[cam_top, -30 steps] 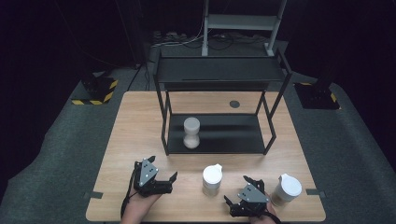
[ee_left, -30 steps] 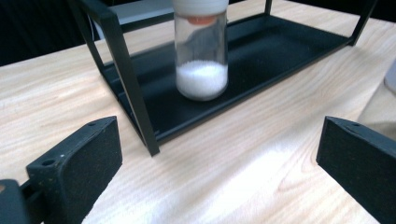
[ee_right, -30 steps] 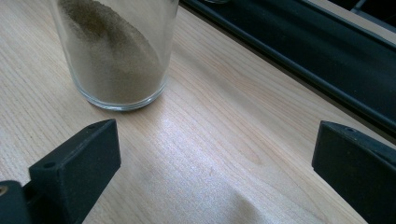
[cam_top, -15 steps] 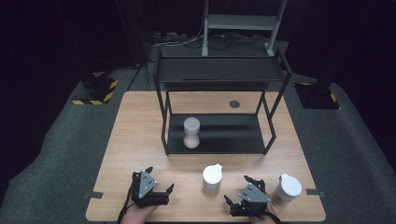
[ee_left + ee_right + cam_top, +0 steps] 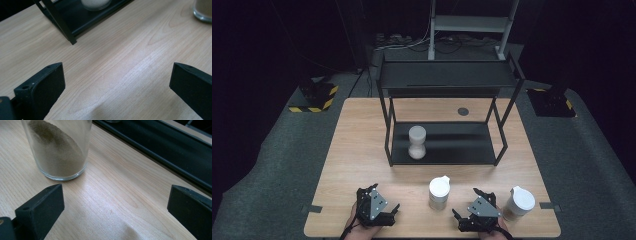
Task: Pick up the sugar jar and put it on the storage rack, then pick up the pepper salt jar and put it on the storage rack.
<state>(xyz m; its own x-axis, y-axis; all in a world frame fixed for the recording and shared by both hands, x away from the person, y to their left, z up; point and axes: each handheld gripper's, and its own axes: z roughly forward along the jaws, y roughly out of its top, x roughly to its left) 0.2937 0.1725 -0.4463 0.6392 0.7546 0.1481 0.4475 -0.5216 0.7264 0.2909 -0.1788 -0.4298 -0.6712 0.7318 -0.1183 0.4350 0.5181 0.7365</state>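
One white-lidded jar (image 5: 417,142) sits on the rack's lower shelf (image 5: 462,145), while two jars (image 5: 439,192) wait near your left tool (image 5: 381,216) and right tool (image 5: 472,216), both open and empty.

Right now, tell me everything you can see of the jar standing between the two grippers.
The middle jar is a clear glass cylinder with a white lid that has a small tab at its upper right. It is partly filled with a tan powder whose surface slopes to one side. It stands upright on the wooden table, in front of the black rack. Nothing grips or touches it.
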